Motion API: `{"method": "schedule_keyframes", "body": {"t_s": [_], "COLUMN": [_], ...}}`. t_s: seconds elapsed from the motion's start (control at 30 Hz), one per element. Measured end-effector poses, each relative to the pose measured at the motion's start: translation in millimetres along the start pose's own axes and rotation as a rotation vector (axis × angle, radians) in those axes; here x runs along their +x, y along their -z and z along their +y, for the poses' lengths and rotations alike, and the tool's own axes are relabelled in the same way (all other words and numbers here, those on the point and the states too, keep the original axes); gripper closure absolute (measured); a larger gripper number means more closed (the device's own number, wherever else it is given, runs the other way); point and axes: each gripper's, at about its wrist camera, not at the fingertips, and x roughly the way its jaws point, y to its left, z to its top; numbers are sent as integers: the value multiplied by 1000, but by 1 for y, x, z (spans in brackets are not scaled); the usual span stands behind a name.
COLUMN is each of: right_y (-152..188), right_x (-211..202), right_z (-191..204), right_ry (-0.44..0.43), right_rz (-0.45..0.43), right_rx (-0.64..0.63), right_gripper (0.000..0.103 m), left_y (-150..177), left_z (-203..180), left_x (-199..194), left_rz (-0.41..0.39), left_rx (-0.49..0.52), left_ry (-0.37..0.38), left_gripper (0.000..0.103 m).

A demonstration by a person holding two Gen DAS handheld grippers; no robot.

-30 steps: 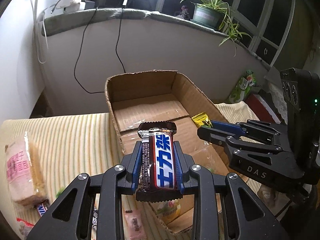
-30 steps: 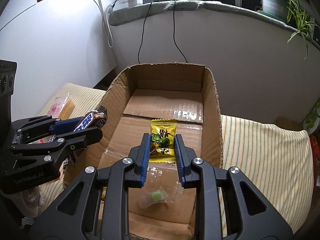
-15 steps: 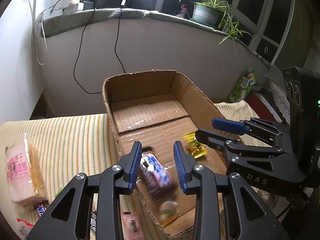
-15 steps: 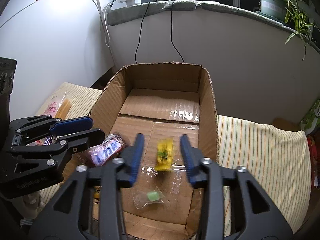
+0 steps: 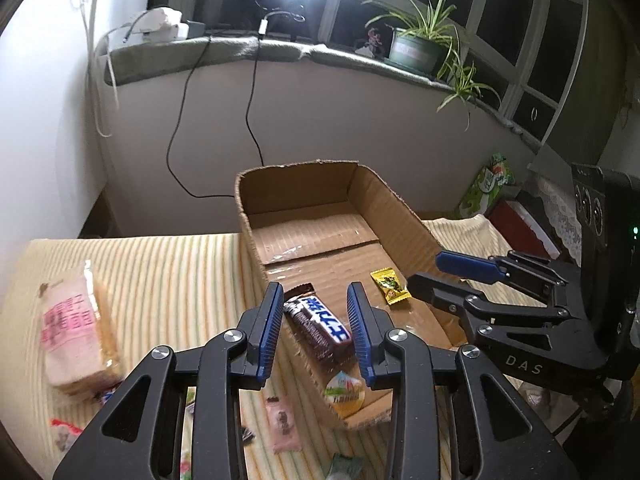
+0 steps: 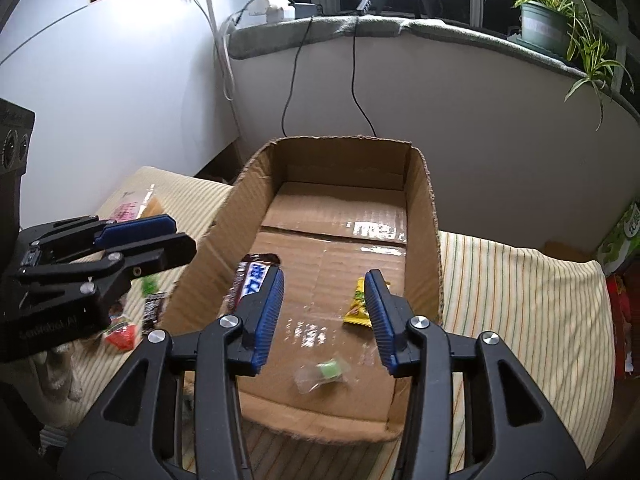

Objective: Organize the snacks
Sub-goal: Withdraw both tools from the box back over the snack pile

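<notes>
we hold both tools over the box [image 5: 404, 208], and both stand wide with nothing between their fingers. the left tool [image 5: 316, 332] hangs above the box's near left wall; the right tool [image 6: 326, 318] hangs above its near end, a little toward the right wall.

inside the box the bar [image 5: 320, 328] lies on the floor against the left wall, its long axis running from the near end toward the far end, slightly slanted. the yellow pack [image 5: 390, 285] lies near the right wall, and a small green sweet [image 6: 326, 372] in clear wrap sits near the front wall. so three snacks are in, by our judgement.

what is left lies outside the box, on the striped cloth to its left: a wafer pack [image 5: 74, 320] well apart from the left wall, a pink sachet [image 5: 282, 422] just outside the near left corner, and a few small wrapped pieces near it that are too blurred to name. all of these lie to the left of the box, so the left tool is the nearer one. the pink sachet has its long axis roughly parallel to the left wall; we judge the left tool should swing out over that wall, drop to the cloth and close across the sachet's short width. the right tool has no loose snack in view on the right side of the box.
</notes>
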Motion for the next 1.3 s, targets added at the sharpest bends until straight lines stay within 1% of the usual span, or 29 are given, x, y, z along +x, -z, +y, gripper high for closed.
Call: {"method": "schedule_keyframes", "body": {"t_s": [0.23, 0.5, 0.53, 0.57, 0.63, 0.73, 0.8, 0.83, 0.87, 0.97, 1.07, 1.2, 1.3], "right_y": [15, 43, 47, 51, 58, 67, 74, 77, 80, 88, 96, 105, 109], "right_x": [-28, -52, -54, -55, -57, -57, -56, -55, -54, -48, -43, -33, -27], "right_z": [19, 52, 56, 59, 65, 72, 75, 77, 78, 82, 88, 94, 97], "right_ry": [-43, -114, -124, -132, -138, -151, -160, -159, -159, -171, -166, -168, -164], "right_rz": [-25, -22, -19, -16, -12, 4, 18, 24, 27, 52, 74, 107, 120], "right_rx": [-10, -37, -39, -40, -45, -48, -49, -49, -48, -44, -57, -73, -80], "right_gripper": [59, 59, 57, 52, 48, 47, 41, 32, 31, 30, 30, 30, 30], "left_y": [15, 45, 49, 54, 63, 79, 90, 97, 103, 119, 133, 144, 147], "left_z": [15, 48, 53, 57, 67, 80, 89, 93, 96, 101, 102, 98, 95], "left_x": [-34, -81, -86, -92, -102, -117, -123, -125, -127, -128, -125, -115, -114], "left_rz": [-30, -60, -63, -65, -69, -75, -70, -64, -59, -35, -7, 26, 17], "left_rx": [-29, -98, -107, -114, -133, -174, -197, -213, -223, -240, -254, -261, -273], "left_ry": [-20, -72, -82, -92, -112, -141, -152, -162, -169, -187, -185, -176, -161], "left_gripper": [72, 72, 72, 72, 71, 64, 61, 56, 53, 53, 47, 47, 47]}}
